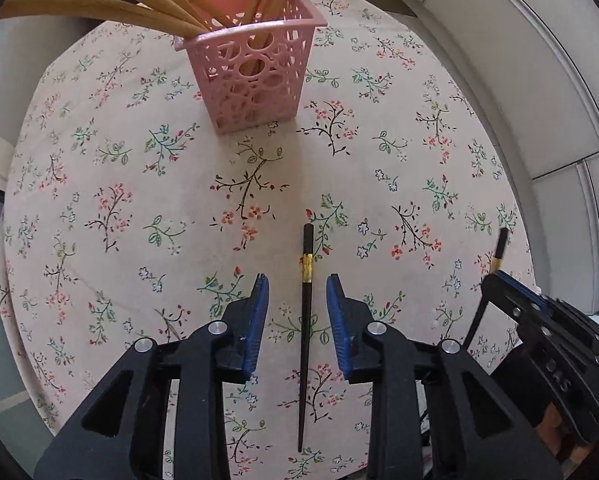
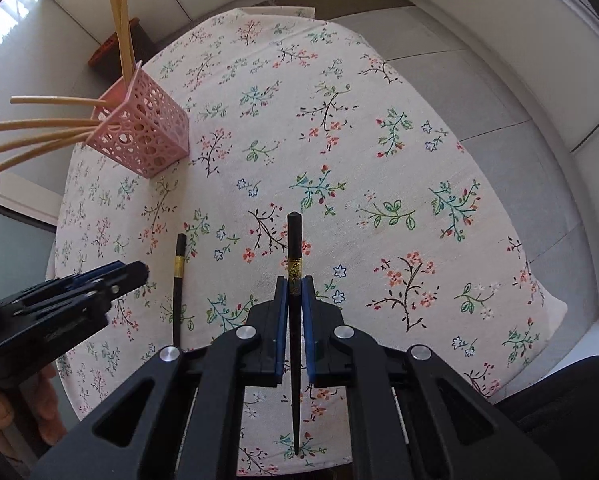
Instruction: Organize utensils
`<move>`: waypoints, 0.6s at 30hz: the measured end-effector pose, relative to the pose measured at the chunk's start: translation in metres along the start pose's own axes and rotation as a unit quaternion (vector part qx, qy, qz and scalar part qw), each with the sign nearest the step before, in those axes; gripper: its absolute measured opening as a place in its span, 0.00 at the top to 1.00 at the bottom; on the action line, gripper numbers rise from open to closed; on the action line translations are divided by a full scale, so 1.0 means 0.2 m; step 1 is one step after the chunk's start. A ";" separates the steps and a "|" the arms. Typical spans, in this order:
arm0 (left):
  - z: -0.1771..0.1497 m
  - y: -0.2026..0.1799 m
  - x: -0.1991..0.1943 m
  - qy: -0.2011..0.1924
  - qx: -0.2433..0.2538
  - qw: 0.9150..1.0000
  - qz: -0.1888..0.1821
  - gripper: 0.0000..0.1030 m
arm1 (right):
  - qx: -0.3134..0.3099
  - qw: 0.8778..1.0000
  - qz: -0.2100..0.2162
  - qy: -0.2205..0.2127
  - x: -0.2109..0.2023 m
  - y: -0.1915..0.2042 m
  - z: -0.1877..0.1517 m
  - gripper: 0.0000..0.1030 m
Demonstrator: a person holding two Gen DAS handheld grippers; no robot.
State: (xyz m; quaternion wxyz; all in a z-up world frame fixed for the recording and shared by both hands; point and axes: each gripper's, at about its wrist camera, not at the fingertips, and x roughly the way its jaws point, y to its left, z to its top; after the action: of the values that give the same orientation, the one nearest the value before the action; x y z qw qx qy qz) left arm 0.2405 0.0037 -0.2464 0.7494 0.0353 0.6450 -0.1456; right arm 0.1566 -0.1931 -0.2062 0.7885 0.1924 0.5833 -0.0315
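Lying lengthwise between your left gripper's (image 1: 297, 292) spread fingers, the loose chopstick (image 1: 305, 320) on the tablecloth (image 1: 379, 140) points toward the pink basket (image 1: 255, 76) (your right gripper (image 2: 295, 292) clamps its twin (image 2: 294, 240)).

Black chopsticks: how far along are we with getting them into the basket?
Done: wooden chopsticks already stand in the pink basket. In hand: the right hand-held gripper clamps one black chopstick. Left: the second black chopstick lies between the open left hand-held gripper fingers.
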 end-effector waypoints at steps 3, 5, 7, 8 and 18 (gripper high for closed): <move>0.06 -0.02 0.06 0.009 -0.011 1.000 0.005 0.61 | 0.002 1.000 0.016 -0.019 -0.06 -0.03 0.03 0.93; 0.08 -0.03 0.12 0.018 -0.017 1.000 0.017 0.60 | -0.002 0.999 0.023 -0.033 -0.09 -0.01 0.04 0.93; 0.09 -0.05 0.16 0.029 -0.015 0.999 0.018 0.60 | -0.007 0.998 0.027 -0.047 -0.13 -0.02 0.05 0.93; 0.09 -0.05 0.17 0.030 -0.013 0.999 0.023 0.60 | -0.008 0.998 0.029 -0.052 -0.15 -0.02 0.06 0.93; 0.06 -0.10 0.26 0.044 0.010 0.998 0.042 0.94 | 0.002 0.996 0.049 -0.075 -0.26 -0.06 0.09 0.93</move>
State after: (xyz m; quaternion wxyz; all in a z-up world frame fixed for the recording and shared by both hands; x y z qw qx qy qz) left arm 0.2531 -0.0274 -0.2935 0.7256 0.0765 0.6735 -0.1185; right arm 0.1528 -0.2204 -0.1564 0.8305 0.2192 0.5121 -0.0084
